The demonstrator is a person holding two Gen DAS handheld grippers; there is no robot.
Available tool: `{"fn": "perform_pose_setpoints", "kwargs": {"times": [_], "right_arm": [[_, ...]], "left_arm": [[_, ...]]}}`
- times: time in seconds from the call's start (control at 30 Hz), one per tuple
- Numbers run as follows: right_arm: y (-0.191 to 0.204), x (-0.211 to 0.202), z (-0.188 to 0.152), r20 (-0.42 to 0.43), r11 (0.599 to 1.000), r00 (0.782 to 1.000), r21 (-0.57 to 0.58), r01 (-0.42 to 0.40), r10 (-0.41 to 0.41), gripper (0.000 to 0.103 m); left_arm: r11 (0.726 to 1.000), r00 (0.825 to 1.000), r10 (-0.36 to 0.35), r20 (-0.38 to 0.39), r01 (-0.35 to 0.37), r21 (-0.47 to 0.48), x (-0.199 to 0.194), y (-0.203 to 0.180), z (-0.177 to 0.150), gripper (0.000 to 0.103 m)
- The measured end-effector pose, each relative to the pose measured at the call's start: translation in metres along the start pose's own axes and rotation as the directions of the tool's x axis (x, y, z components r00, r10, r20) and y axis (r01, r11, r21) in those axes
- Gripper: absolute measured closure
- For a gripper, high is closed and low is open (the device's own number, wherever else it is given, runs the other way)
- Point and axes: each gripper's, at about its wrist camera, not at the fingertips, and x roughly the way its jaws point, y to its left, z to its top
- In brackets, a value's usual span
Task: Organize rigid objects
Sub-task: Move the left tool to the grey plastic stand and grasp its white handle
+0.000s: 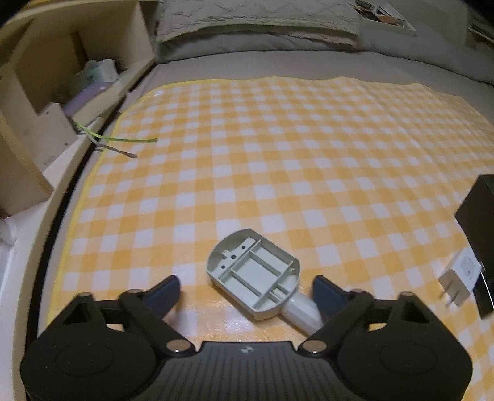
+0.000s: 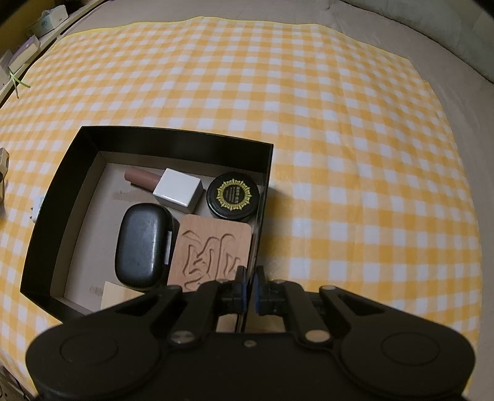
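Note:
In the left wrist view a grey ribbed plastic part [image 1: 254,274] with a white stub lies on the yellow checked cloth. My left gripper [image 1: 247,291] is open, its fingers on either side of the part's near end. In the right wrist view my right gripper [image 2: 249,288] is shut on the right wall of a black box [image 2: 261,216]. Inside lie a black case [image 2: 140,245], a carved wooden tile [image 2: 210,250], a round black tin [image 2: 233,197], a white block [image 2: 179,189] and a brown tube [image 2: 140,177].
A white plug adapter [image 1: 460,282] lies beside the black box's corner [image 1: 478,209] at the left view's right edge. A shelf with boxes [image 1: 61,101] and loose wires [image 1: 123,145] stands left of the bed. Pillows [image 1: 256,21] lie at the far end.

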Motion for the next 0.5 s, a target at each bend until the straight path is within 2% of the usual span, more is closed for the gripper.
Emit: {"fn": "perform_pose_setpoints", "kwargs": {"times": [0.13,0.2,0.5], "right_arm": [[0.0013,0.002,0.0002,-0.005,1.0,1.0,-0.002,0.003,-0.003,0.098],[0.0012,0.0032,0.0008,-0.007,1.0,1.0,-0.004,0.002,-0.002,0.098],[0.0004,0.0067,0.0017,-0.015,1.0,1.0,-0.01,0.005,-0.005,0.097]], "left_arm": [[0.999,0.999,-0.042,0.001,0.042,-0.011,0.0022,0.0021,0.0,0.036],[0.999,0.999,-0.047,0.0,0.047,-0.007,0.003,0.0008,0.0016,0.043],[0.999,0.999,-0.049,0.019,0.05,-0.017,-0.0012,0.006,0.0048,0.051]]}}
